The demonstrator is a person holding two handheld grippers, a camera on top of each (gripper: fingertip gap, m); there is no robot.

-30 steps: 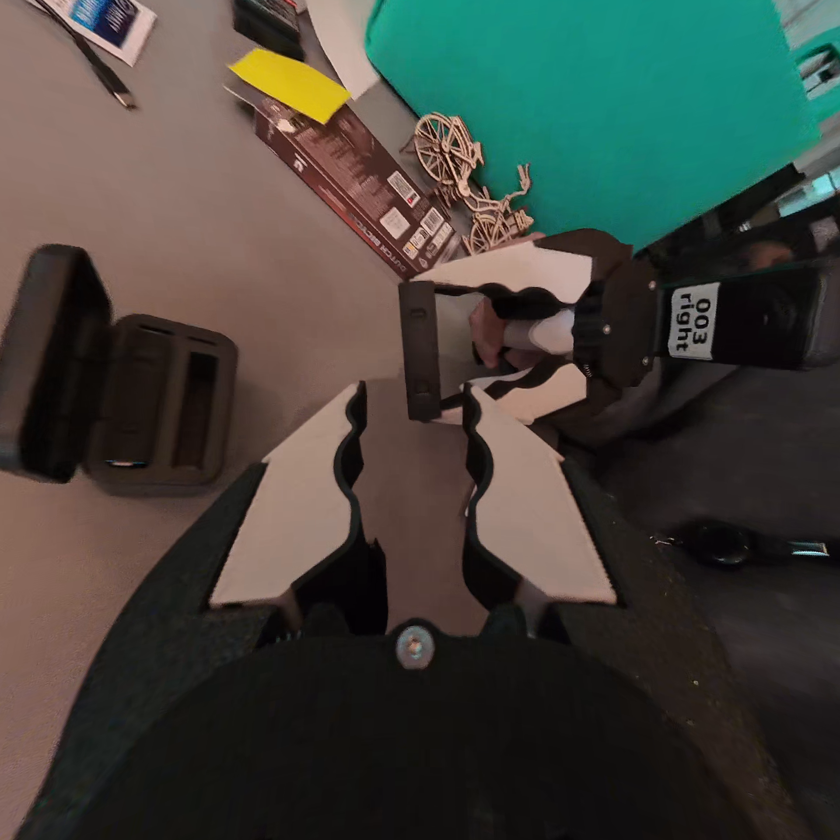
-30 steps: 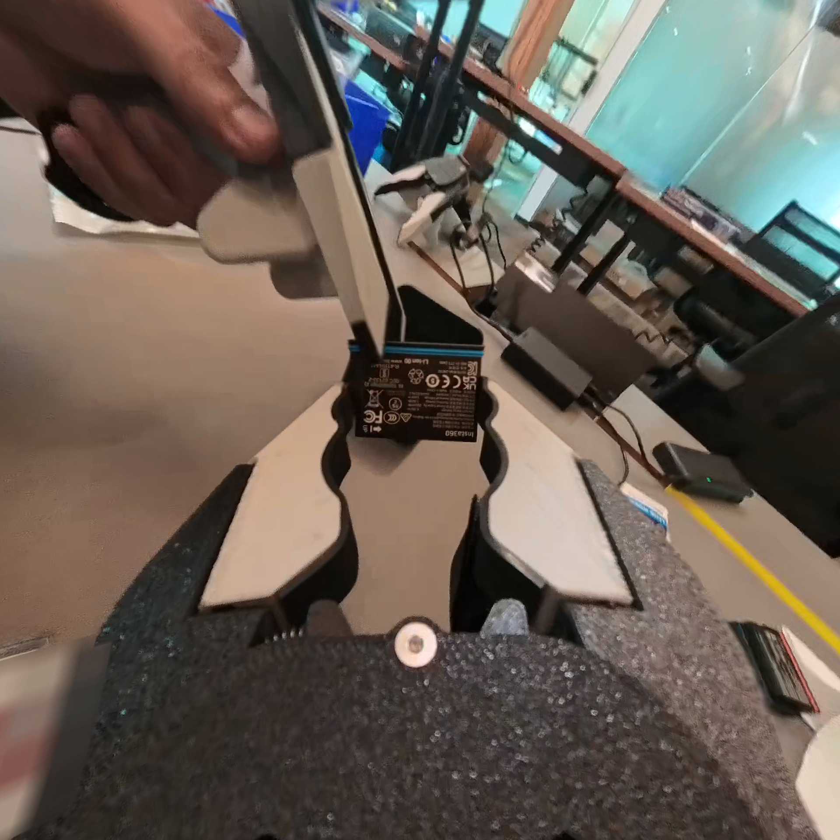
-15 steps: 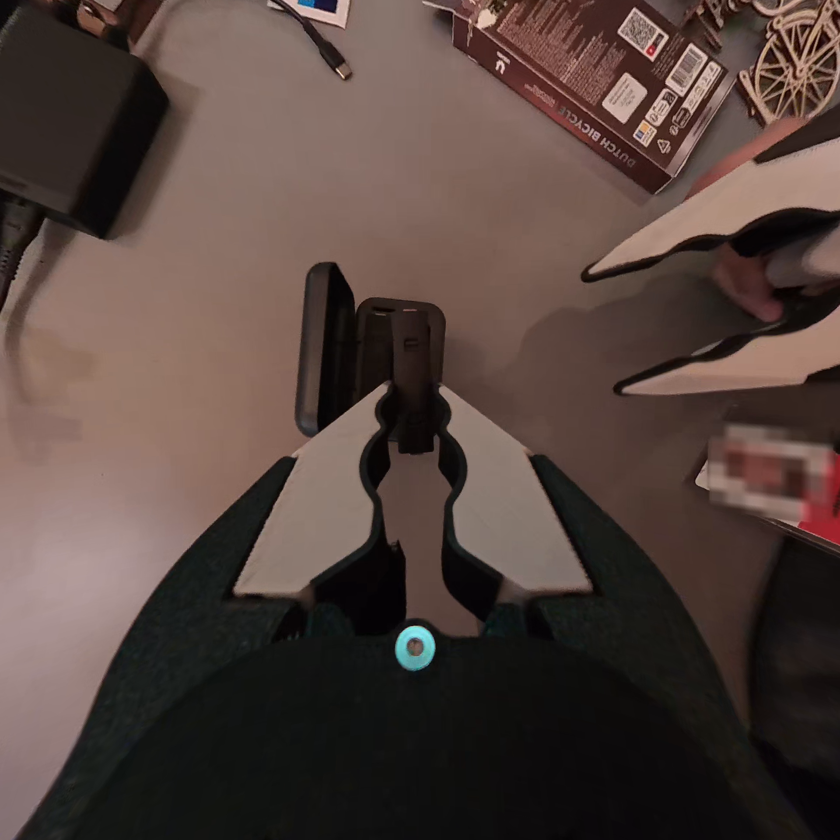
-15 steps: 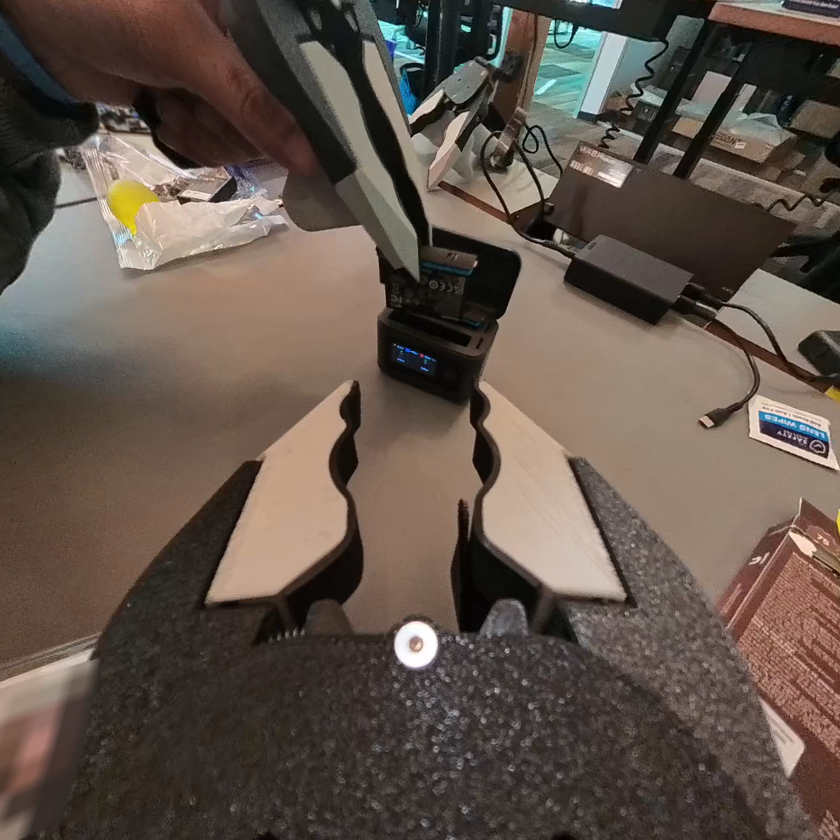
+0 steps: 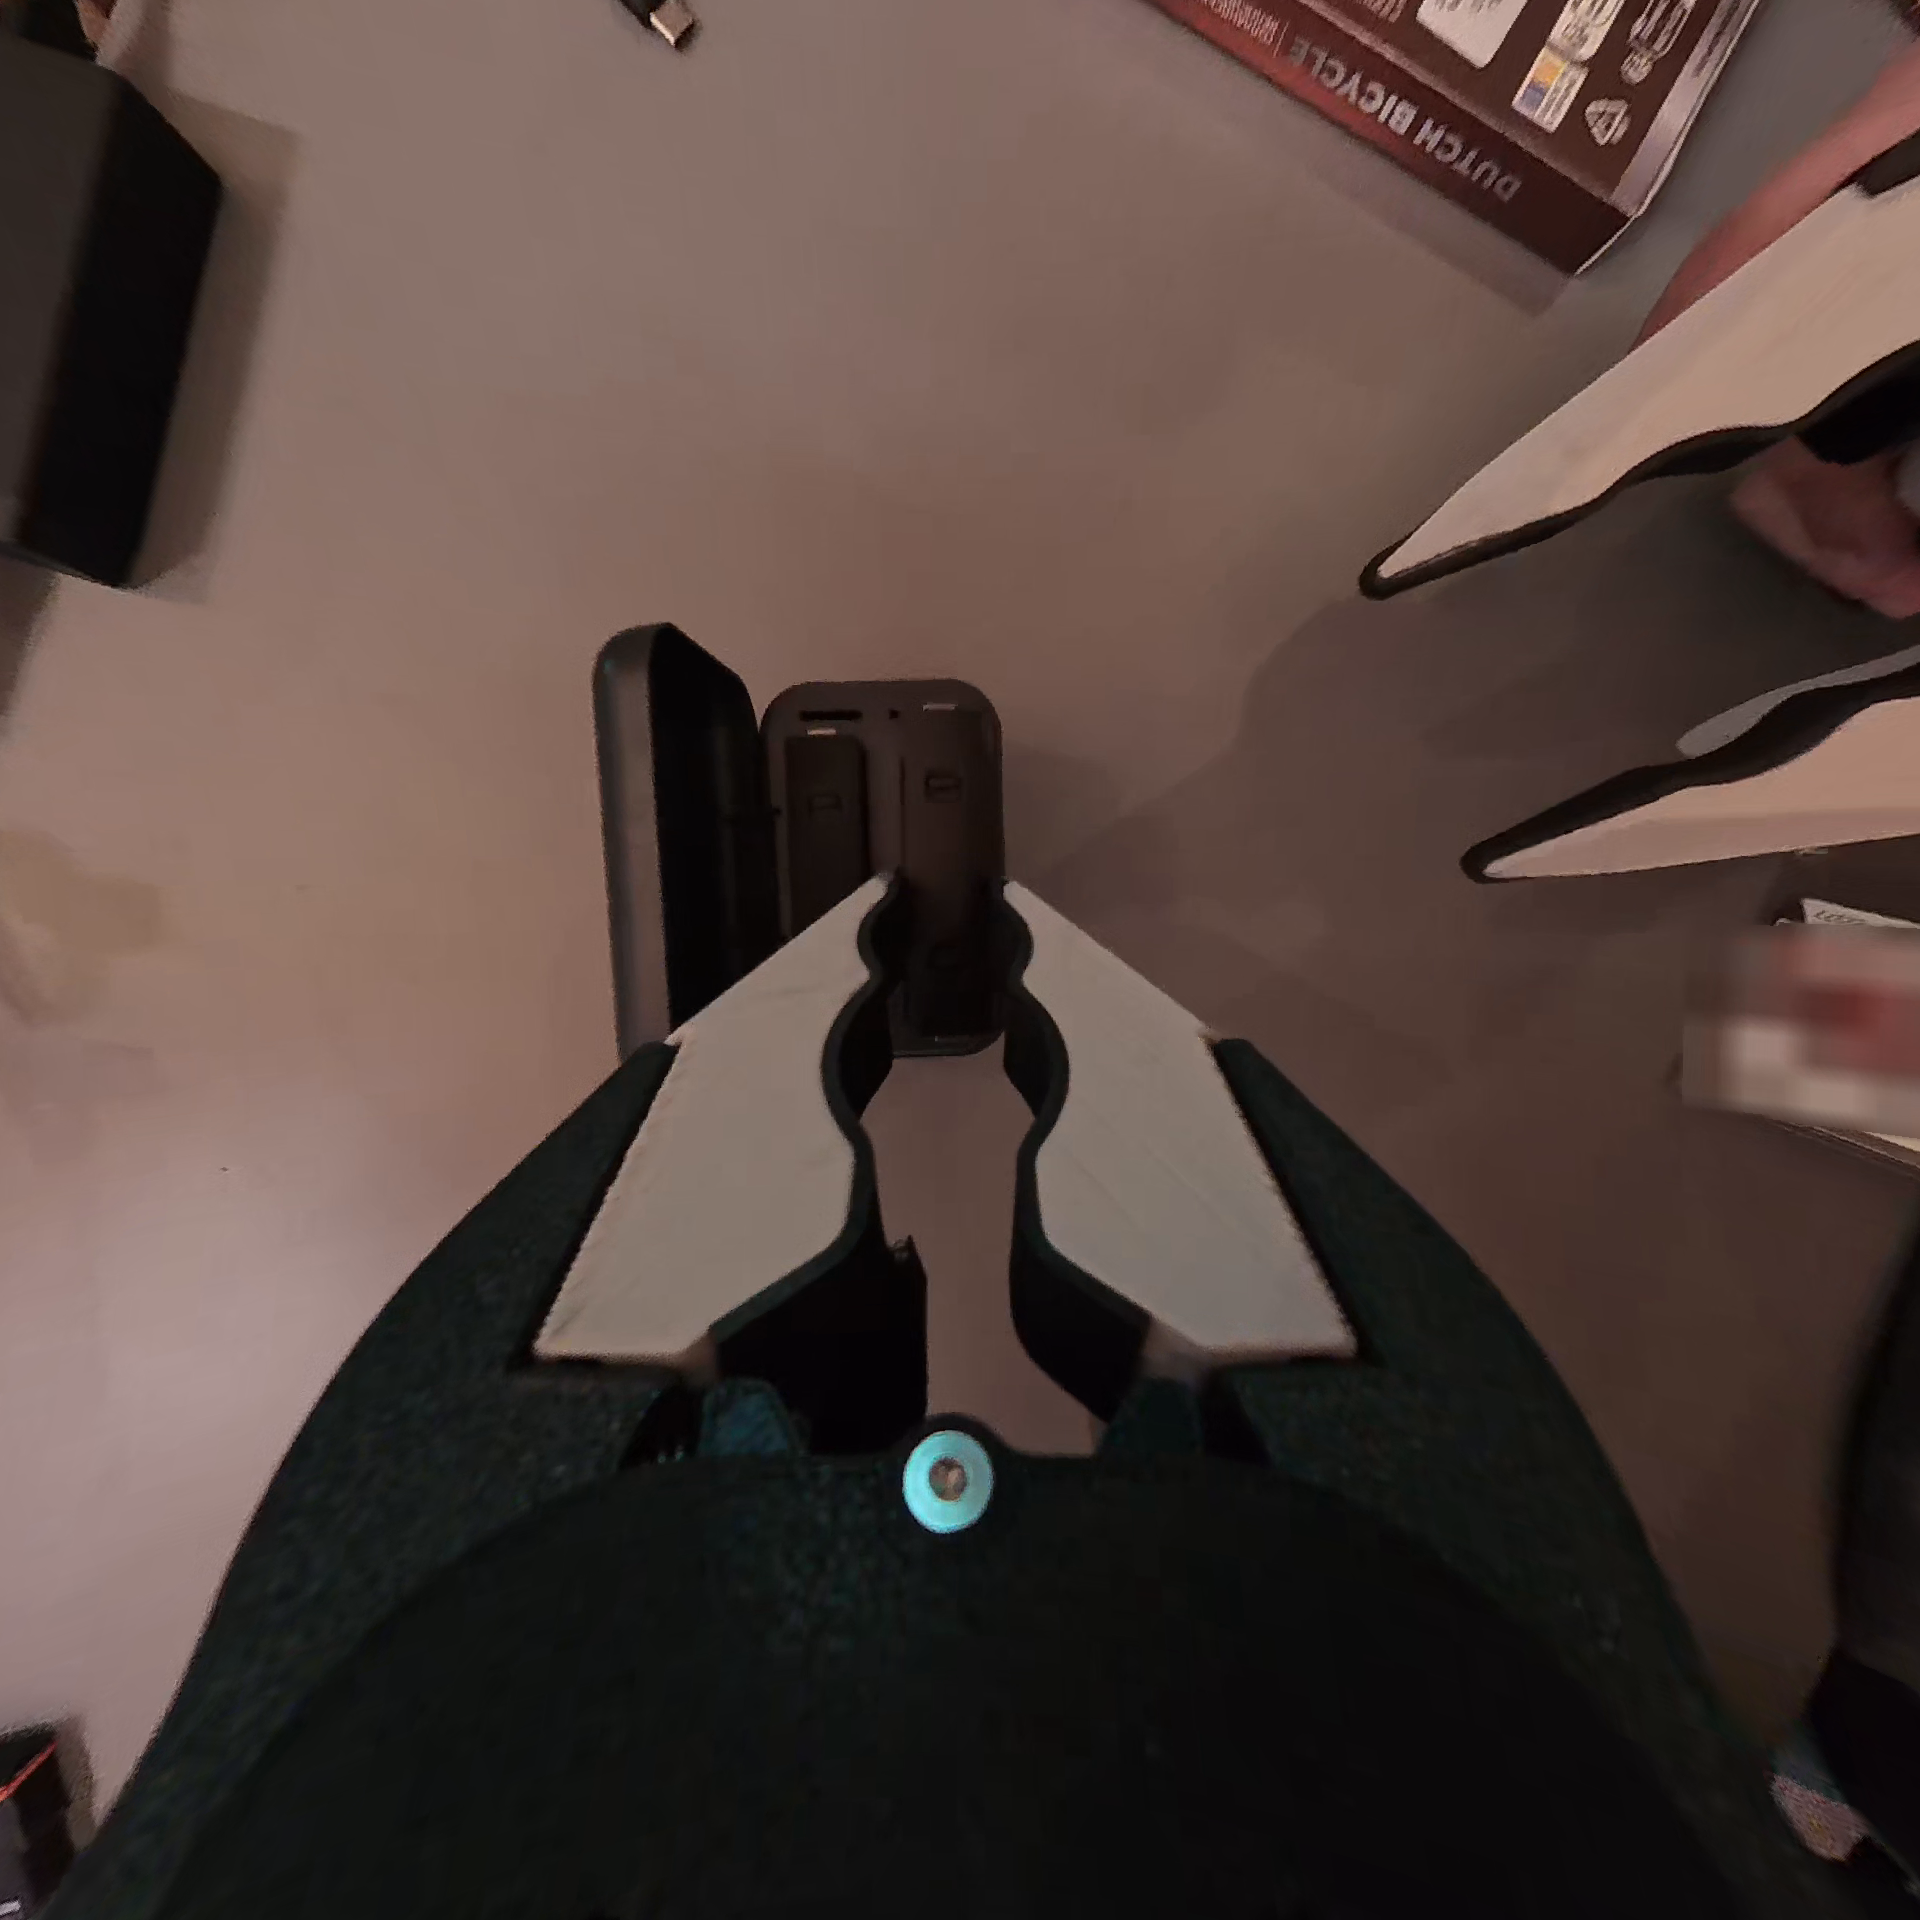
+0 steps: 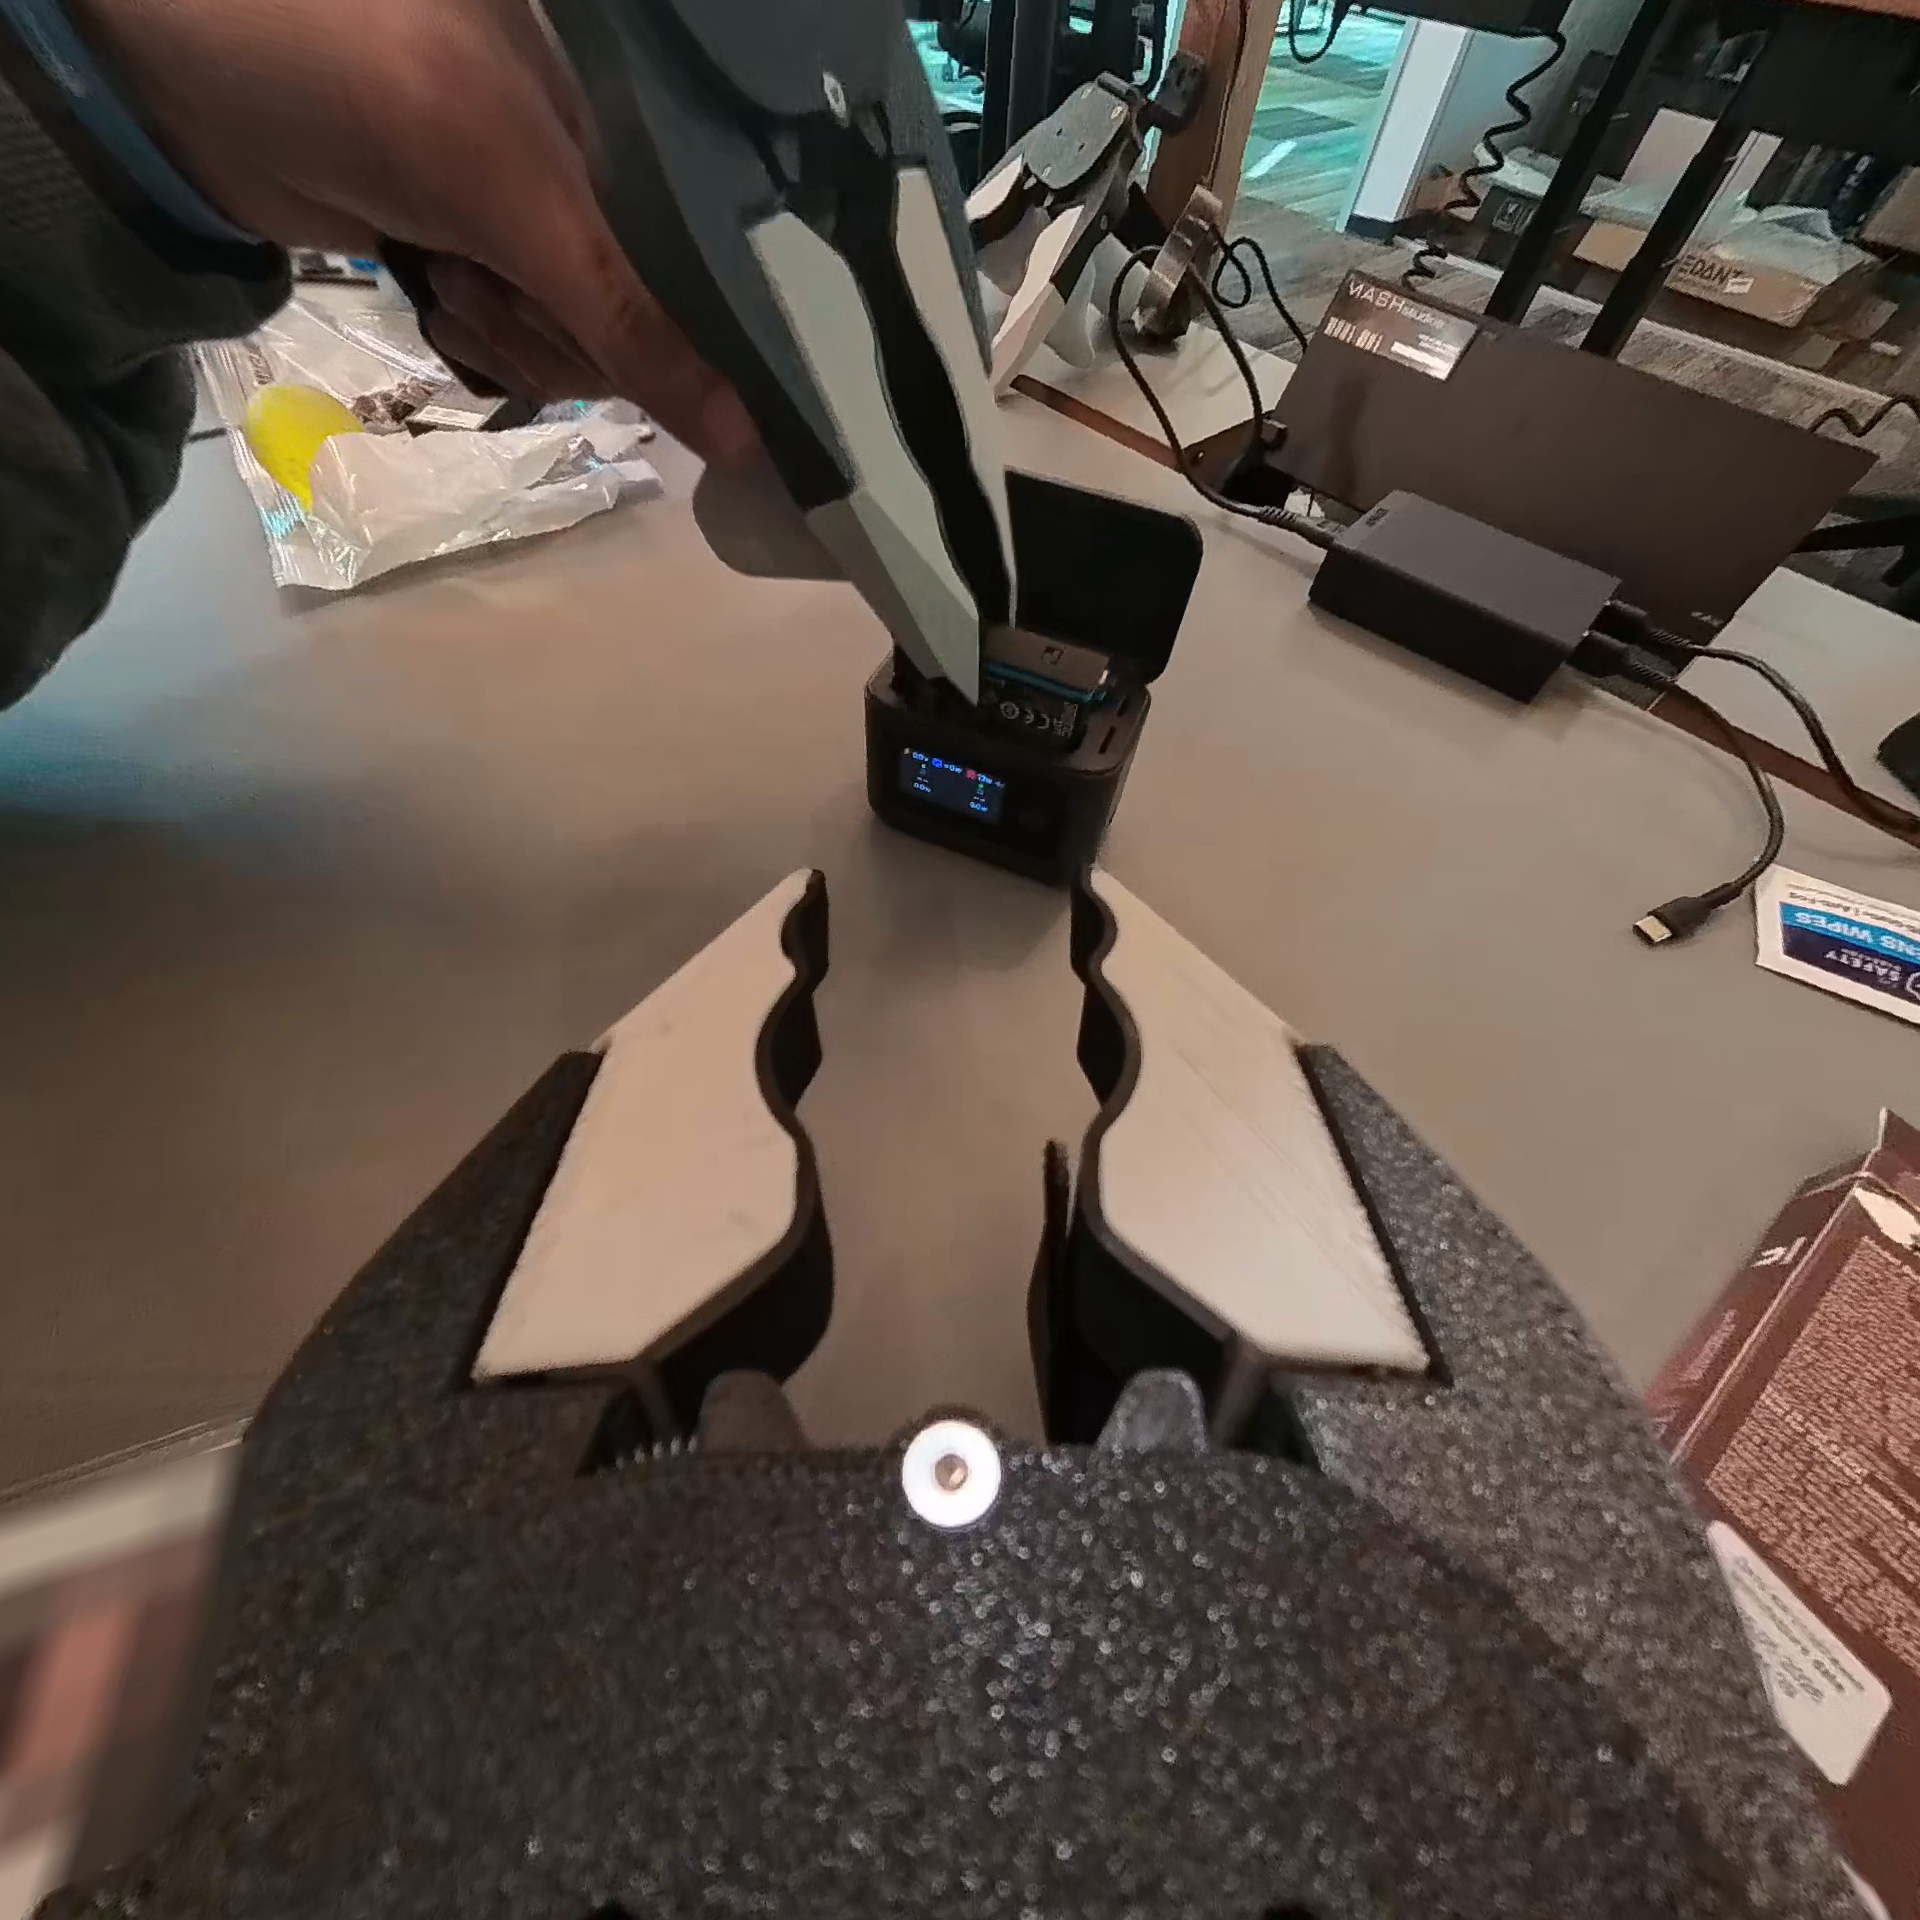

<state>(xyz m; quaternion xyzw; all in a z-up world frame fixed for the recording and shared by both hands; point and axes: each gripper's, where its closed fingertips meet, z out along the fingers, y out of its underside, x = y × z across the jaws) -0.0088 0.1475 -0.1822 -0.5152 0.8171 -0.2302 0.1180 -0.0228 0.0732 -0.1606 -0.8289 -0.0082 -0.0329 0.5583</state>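
Since half a second ago: battery (image 6: 1044,675) lower in the case (image 5: 883,727). It stood tall above the rim; only its blue-striped top edge shows above it now. Right gripper (image 6: 951,883) has barely shifted.

Left gripper (image 5: 948,883): comes down steeply onto the case from above, held by a hand (image 6: 416,177). Jaws narrow, closed across the battery's thin sides, tips at the case rim. The battery sits in the slot farther from the lid (image 5: 675,831). The neighbouring slot looks filled too, not certain.

Right gripper: jaws wide, nothing between them. Low over the tabletop (image 5: 935,416), pointing at the case front, near it but not touching.

Case: upright, lid swung open and standing behind the slots in the right wrist view. Small screen (image 6: 951,795) lit on the front face.

About it:
- Black power brick (image 6: 1455,592) beyond the case, cords plugged into it.
- Loose cable (image 6: 1756,831), plug end free on the tabletop, just beside a wipe packet (image 6: 1839,945).
- Brown box (image 5: 1455,114), well apart from the case.
- Crumpled plastic bag (image 6: 447,499) with something yellow in it, below the hand.
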